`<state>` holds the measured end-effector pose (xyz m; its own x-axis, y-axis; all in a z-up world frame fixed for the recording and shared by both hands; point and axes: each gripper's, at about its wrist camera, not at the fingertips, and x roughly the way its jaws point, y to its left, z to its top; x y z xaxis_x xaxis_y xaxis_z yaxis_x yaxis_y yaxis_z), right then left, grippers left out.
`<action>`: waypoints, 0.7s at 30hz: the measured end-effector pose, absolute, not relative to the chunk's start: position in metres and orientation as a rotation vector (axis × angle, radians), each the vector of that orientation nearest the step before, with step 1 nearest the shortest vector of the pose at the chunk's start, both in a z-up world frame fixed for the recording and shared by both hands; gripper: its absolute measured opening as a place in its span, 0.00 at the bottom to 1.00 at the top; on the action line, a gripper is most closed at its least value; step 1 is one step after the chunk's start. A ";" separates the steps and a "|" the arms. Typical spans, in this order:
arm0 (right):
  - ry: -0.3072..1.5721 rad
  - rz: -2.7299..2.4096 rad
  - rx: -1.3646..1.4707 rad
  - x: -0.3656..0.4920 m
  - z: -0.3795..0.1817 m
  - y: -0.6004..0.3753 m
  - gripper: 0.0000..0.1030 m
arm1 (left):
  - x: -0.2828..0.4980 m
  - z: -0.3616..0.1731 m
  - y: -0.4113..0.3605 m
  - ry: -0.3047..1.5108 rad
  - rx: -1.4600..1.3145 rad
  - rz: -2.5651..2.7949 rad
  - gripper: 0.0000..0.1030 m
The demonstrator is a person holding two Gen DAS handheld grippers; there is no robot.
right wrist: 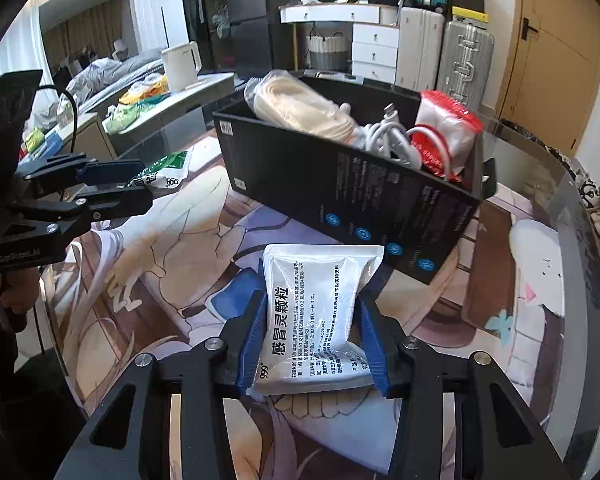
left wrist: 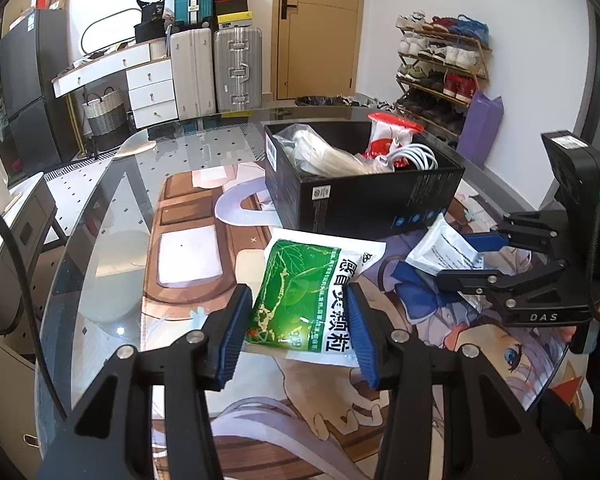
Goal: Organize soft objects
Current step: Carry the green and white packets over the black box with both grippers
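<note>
A green and white medicine pouch (left wrist: 304, 296) lies on the printed mat, between the blue pads of my left gripper (left wrist: 296, 328), whose jaws stand against both its sides. It also shows in the right wrist view (right wrist: 162, 172). My right gripper (right wrist: 314, 340) is shut on a white medicine pouch (right wrist: 316, 312), also seen in the left wrist view (left wrist: 444, 250), near the front of a black box (left wrist: 364, 196). The box (right wrist: 340, 184) holds a bagged beige bundle (right wrist: 300, 110), white cables (right wrist: 384, 136) and a red and white packet (right wrist: 448, 128).
The printed mat (left wrist: 188, 216) lies on a round glass table (left wrist: 96, 216). Behind stand suitcases (left wrist: 216, 68), a drawer unit (left wrist: 152, 88), a shoe rack (left wrist: 440, 64) and a purple bag (left wrist: 480, 128). A side cabinet (right wrist: 148, 120) with a kettle (right wrist: 180, 64) is at the left.
</note>
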<state>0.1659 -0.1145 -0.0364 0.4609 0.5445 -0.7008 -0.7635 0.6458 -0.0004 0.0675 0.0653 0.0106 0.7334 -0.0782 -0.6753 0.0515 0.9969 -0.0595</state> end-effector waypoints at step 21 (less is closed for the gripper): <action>0.549 0.792 -0.192 0.161 0.028 -0.155 0.44 | 0.089 0.053 0.045 0.627 -0.061 -0.065 0.45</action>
